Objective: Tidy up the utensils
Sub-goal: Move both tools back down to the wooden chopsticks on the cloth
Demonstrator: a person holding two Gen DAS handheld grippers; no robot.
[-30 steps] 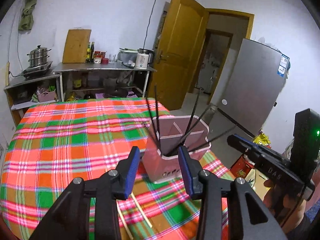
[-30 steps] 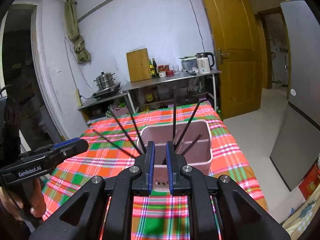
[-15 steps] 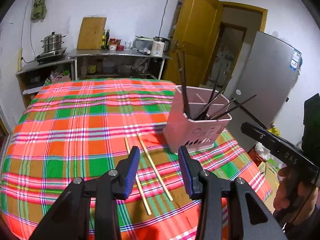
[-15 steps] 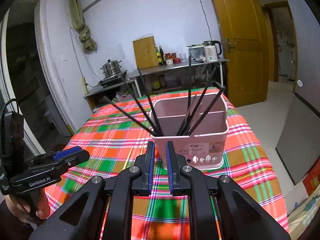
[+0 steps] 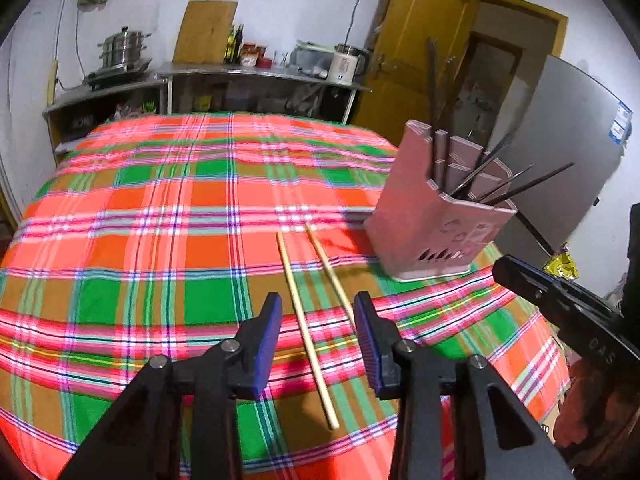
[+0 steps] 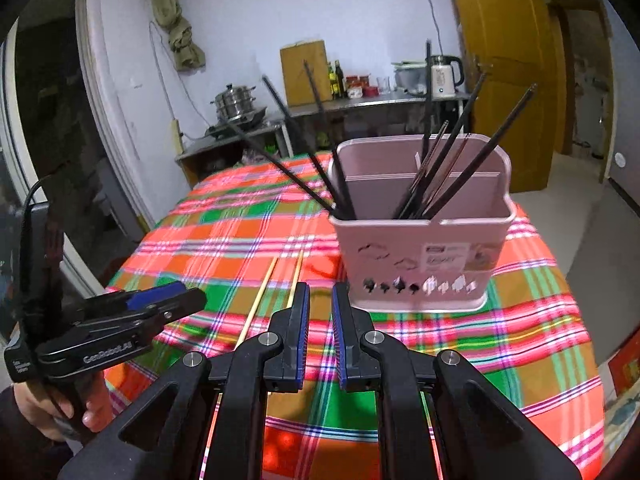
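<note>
Two pale wooden chopsticks (image 5: pixel 306 328) (image 6: pixel 260 300) lie side by side on the plaid tablecloth (image 5: pixel 160 240), left of a pink utensil holder (image 5: pixel 424 232) (image 6: pixel 424 256). Several dark chopsticks (image 6: pixel 440 160) stand in the holder. My left gripper (image 5: pixel 318 320) (image 6: pixel 160 304) hovers over the wooden pair. Its jaws are closing, one stick shows in the gap, and the pads do not touch it. My right gripper (image 6: pixel 320 312) (image 5: pixel 560 304) hangs in front of the holder, its jaws a narrow gap apart and holding nothing.
Behind the table, a metal counter (image 5: pixel 260 74) carries a kettle (image 6: pixel 444 76), a steamer pot (image 5: pixel 124 46) and a cutting board (image 5: pixel 204 32). A yellow door (image 5: pixel 424 60) and a grey fridge (image 5: pixel 568 152) stand to the right. The table's near edge (image 5: pixel 280 464) lies just below the grippers.
Both grippers have come down toward the table. The wooden chopsticks now show between the left jaws, which have narrowed slightly. The holder looms larger in the right view.
</note>
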